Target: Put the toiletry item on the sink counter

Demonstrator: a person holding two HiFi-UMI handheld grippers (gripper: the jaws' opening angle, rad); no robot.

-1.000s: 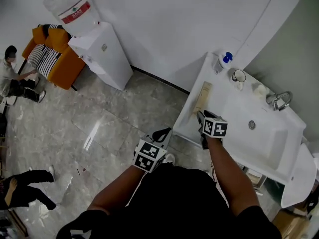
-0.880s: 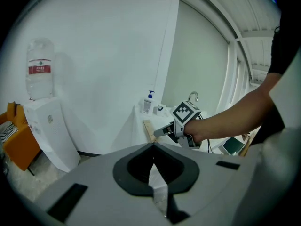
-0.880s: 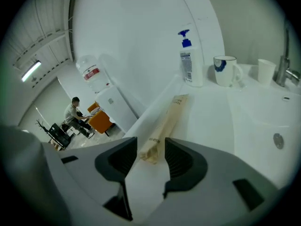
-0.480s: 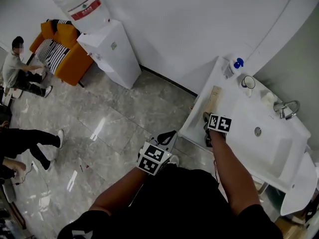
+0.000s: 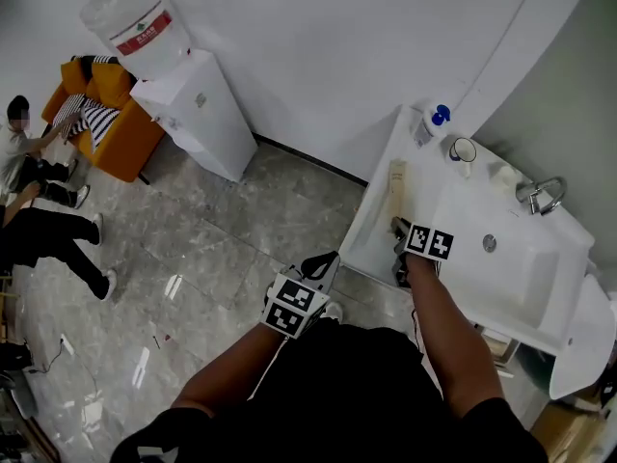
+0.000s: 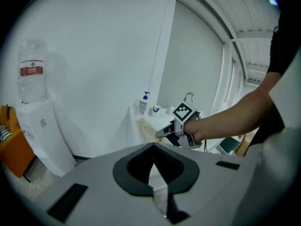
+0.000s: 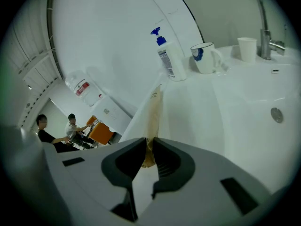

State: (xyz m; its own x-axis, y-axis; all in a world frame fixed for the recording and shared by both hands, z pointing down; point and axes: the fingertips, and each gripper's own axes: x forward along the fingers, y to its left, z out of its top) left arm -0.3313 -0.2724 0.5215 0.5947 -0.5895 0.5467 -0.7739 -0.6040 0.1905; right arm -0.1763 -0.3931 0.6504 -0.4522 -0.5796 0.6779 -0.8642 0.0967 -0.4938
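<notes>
The toiletry item [image 5: 396, 186] is a long, flat tan pack that lies along the left rim of the white sink counter [image 5: 374, 231]. In the right gripper view the toiletry item [image 7: 154, 109] runs away from me, with its near end between the jaws. My right gripper [image 5: 397, 228] [image 7: 149, 144] is closing, and both jaws touch that end. My left gripper [image 5: 316, 261] [image 6: 153, 146] hangs over the floor, below and left of the counter, shut with nothing in it. In the left gripper view the right gripper [image 6: 160, 133] points at the pack [image 6: 146, 125].
A pump bottle [image 5: 429, 122] [image 7: 168, 60], a mug [image 5: 463, 149] [image 7: 204, 58], a paper cup [image 7: 247, 48] and the faucet [image 5: 540, 196] stand along the back of the counter. A water dispenser [image 5: 193, 104] stands against the wall. People sit by an orange sofa [image 5: 106, 114] at far left.
The right gripper has stayed at the near end of the pack on the counter's left rim. The left gripper has barely moved. The people at left have shifted.
</notes>
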